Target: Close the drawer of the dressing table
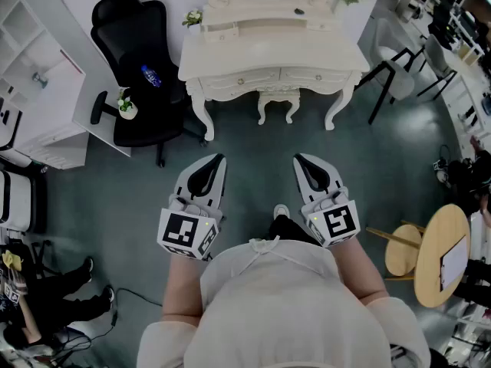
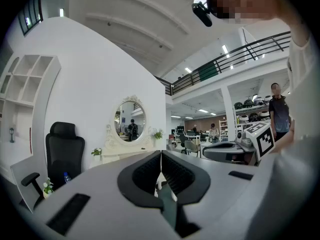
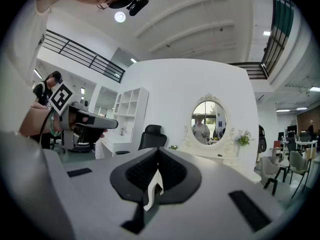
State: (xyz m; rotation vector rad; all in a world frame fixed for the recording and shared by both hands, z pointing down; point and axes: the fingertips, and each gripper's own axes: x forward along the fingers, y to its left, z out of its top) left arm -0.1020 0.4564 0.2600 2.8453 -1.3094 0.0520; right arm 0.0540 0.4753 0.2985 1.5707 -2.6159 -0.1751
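Left hand-held gripper (image 1: pixel 220 160) and right hand-held gripper (image 1: pixel 298 160) are both closed and empty, well short of the cream carved dressing table (image 1: pixel 230 61). Its small upper-left drawer (image 1: pixel 229 29) seems pulled out. We judge an off-centre push could jam it, or knock the small potted plant (image 1: pixel 193 18) beside it.

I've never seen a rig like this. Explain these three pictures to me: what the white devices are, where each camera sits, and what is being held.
There is no robot here: a person holds a two-jaw gripper in each hand. The head view looks down from a camera on the person's head onto the left gripper and the right gripper. The white dressing table stands ahead of them, with a black office chair to its left. The other two pictures come from cameras riding on each gripper, looking along its jaws toward the table's round mirror. Both grippers are shut and hold nothing. Neither touches the table.
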